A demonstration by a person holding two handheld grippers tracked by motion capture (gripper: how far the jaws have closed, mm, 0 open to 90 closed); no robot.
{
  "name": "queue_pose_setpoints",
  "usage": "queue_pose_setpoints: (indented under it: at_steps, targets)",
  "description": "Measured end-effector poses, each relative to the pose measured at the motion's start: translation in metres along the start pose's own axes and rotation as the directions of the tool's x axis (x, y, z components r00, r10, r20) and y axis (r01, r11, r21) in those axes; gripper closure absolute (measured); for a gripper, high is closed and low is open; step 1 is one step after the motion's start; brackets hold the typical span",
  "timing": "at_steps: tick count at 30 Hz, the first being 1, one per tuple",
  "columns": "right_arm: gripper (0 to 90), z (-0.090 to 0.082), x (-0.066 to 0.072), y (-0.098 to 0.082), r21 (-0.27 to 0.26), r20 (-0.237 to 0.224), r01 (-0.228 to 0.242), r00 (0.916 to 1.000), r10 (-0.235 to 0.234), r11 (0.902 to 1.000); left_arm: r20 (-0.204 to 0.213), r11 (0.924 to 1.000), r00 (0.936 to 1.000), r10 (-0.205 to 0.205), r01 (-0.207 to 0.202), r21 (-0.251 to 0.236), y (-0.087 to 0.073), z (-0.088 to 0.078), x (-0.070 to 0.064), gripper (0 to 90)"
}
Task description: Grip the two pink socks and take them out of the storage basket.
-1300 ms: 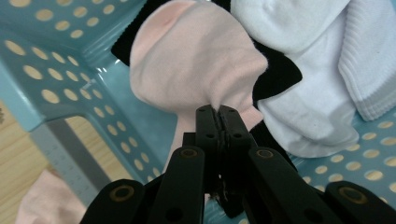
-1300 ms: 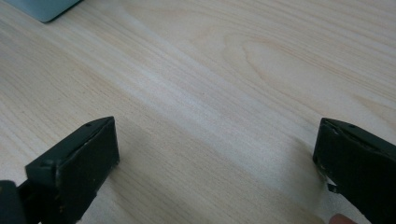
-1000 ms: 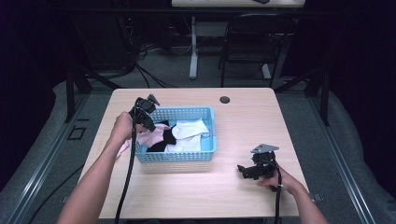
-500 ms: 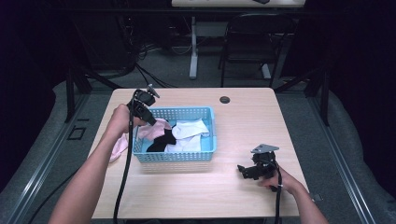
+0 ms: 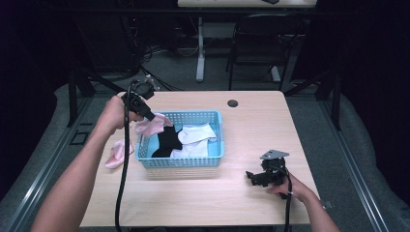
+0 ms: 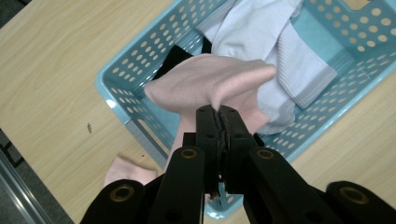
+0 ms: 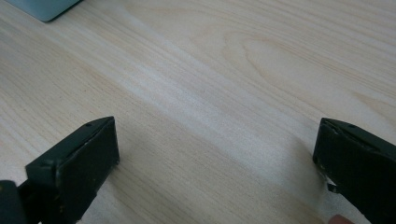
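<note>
A light blue perforated basket (image 5: 181,162) (image 6: 121,100) stands at the middle of the wooden table. In it lie white socks (image 5: 196,135) (image 6: 261,37) and a black sock (image 5: 167,140) (image 6: 175,56). My left gripper (image 5: 153,116) (image 6: 218,114) is shut on a pink sock (image 5: 154,124) (image 6: 205,84), which hangs over the basket's left end. A second pink sock (image 5: 116,152) (image 6: 128,170) lies on the table left of the basket. My right gripper (image 5: 254,176) (image 7: 217,154) rests open on the table right of the basket, with bare wood between its jaws.
A small black round cap (image 5: 232,103) sits in the tabletop near its far edge. A dark chair (image 5: 256,43) and table legs stand on the floor beyond. Bare wood (image 5: 193,203) stretches in front of the basket.
My left gripper has risen with the pink sock, drawing it up from the basket's left end. The second pink sock now shows on the table. The right gripper has kept still.
</note>
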State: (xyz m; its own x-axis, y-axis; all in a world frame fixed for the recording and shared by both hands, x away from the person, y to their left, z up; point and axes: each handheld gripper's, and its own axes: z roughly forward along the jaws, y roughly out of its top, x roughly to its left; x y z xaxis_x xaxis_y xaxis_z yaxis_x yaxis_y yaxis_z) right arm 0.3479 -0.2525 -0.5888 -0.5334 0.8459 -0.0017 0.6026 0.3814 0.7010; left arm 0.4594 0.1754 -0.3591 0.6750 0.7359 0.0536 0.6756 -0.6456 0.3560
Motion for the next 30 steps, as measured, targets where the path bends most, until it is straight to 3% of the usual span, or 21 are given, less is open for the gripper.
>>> queue_pose_setpoints:
  at_steps: [7, 18, 26, 30]
  targets:
    - [0.0, 0.000, 0.000, 0.000, 0.003, 0.000, -0.001, 1.0000, 0.001, 1.0000, -0.023, 0.9999, 0.9996, -0.014, 0.015, 0.006, -0.011, -0.017, 0.010, 87.9]
    - [0.0, 0.000, 0.000, 0.000, 0.001, 0.001, -0.003, 1.0000, 0.003, 1.0000, -0.072, 0.9950, 0.9925, -0.099, 0.097, -0.024, -0.039, -0.039, 0.039, 87.7]
    - [0.0, 0.000, 0.000, 0.000, -0.002, 0.001, -0.002, 1.0000, 0.002, 1.0000, -0.108, 0.9812, 0.9757, -0.191, 0.193, 0.007, -0.071, -0.030, 0.071, 87.7]
    - [0.0, 0.000, 0.000, 0.000, -0.001, 0.002, -0.002, 1.0000, 0.002, 1.0000, -0.133, 0.9665, 0.9595, -0.248, 0.255, 0.033, -0.087, -0.017, 0.084, 87.8]
